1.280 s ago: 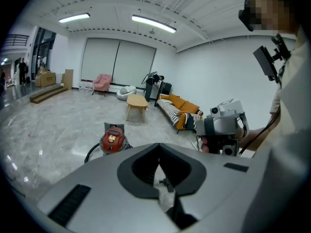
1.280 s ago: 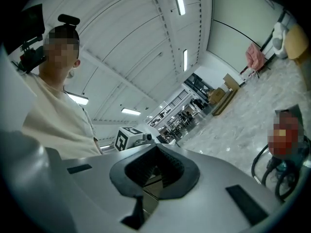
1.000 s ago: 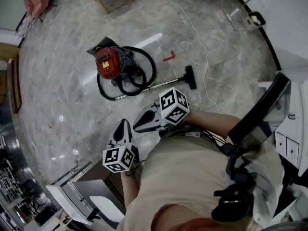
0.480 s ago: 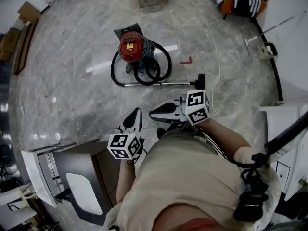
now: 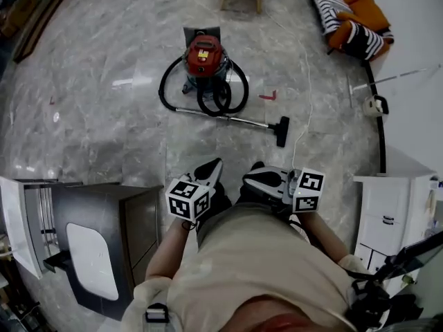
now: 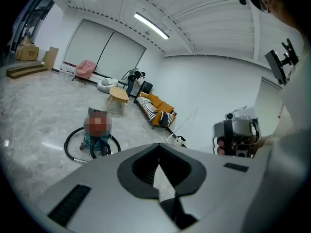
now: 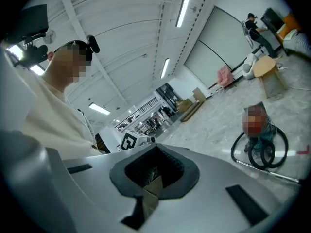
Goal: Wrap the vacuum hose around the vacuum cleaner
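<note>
Left gripper: jaws pressed together, nothing between them.
Right gripper: jaws likewise closed and empty, just right of the left one.
Vacuum cleaner: upright on the floor, farther out, well apart from both grippers.
Vacuum hose: black loops lying on the floor around the cleaner.

The vacuum cleaner stands on the floor ahead of the left gripper and right gripper, well apart from both. Its hose lies looped round its base. The wand lies between cleaner and grippers, with its floor nozzle ahead of the right gripper. A cabinet stands left of the left gripper. A sofa lies far ahead, rightward.
</note>
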Demonstrator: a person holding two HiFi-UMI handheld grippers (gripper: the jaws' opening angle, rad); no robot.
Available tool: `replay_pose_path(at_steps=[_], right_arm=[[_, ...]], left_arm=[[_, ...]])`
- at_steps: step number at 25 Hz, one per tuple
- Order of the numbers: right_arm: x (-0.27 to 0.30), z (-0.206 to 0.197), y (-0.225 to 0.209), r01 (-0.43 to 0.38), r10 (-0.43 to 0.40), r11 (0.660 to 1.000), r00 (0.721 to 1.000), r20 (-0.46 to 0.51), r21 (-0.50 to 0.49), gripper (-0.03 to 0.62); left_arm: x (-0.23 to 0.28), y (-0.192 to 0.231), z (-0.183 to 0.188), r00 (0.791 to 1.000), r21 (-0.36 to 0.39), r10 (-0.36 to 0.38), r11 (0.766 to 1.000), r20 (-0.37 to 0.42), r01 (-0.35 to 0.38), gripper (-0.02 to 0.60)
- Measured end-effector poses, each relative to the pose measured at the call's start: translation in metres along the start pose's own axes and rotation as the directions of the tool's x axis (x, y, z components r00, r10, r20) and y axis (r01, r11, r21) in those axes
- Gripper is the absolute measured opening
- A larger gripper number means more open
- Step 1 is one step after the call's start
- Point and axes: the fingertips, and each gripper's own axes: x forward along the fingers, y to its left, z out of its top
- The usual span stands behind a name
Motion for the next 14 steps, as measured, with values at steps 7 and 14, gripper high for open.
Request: replay_pose_path(at_steps=[7,14], right_arm=[[-0.003,-0.012,0.011,0.01,-0.012,0.998,0.999,-0.031,-0.055,0.004],[-0.062,0.003,0.004,-0.02,0.02,0.997,1.0,-0.007,-0.08,0.004]], left_arm=[[0.012,-0.015,0.033,0.999,0.074,-0.029,0.997,0.038,0.026,0.003],[0.033,-0.051,0.026,0.998,-0.007,0.043,0.999,0.041,-0.043,0.003]])
